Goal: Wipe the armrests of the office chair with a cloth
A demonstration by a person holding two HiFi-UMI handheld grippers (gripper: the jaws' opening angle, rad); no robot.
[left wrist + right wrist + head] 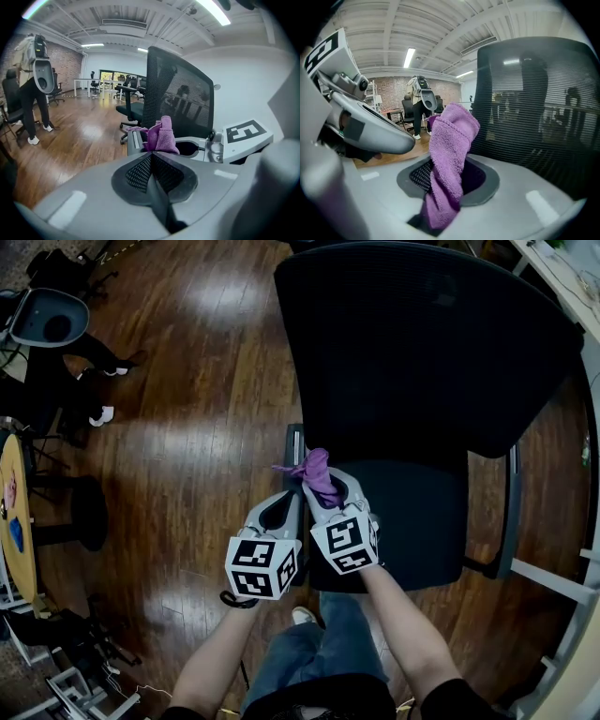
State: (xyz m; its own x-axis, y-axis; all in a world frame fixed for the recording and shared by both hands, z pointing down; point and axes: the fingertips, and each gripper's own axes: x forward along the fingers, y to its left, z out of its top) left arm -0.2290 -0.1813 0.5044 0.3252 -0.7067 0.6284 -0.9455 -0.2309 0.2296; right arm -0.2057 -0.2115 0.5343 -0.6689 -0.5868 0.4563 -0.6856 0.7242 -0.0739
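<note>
While the left gripper (286, 502) sits pressed together and empty, the right gripper (325, 486) pinches the purple cloth (316, 468) over the armrest's (294, 442) near end. Bunched that narrow, the cloth could miss most of the pad, or a hard push might roll the chair (412, 352) away.

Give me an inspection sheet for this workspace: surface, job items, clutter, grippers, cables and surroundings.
Surface: glossy wooden floor.
Job's things: black office chair, one armrest just ahead of the grippers; purple cloth.
Clutter: nothing seen by the chair.
Grippers: left hand-held gripper shut, empty; right hand-held gripper shut on the purple cloth.
Cables: what looks like a thin cord on the floor, lower left.
Surroundings: a person standing, round table, other chairs beyond.
</note>
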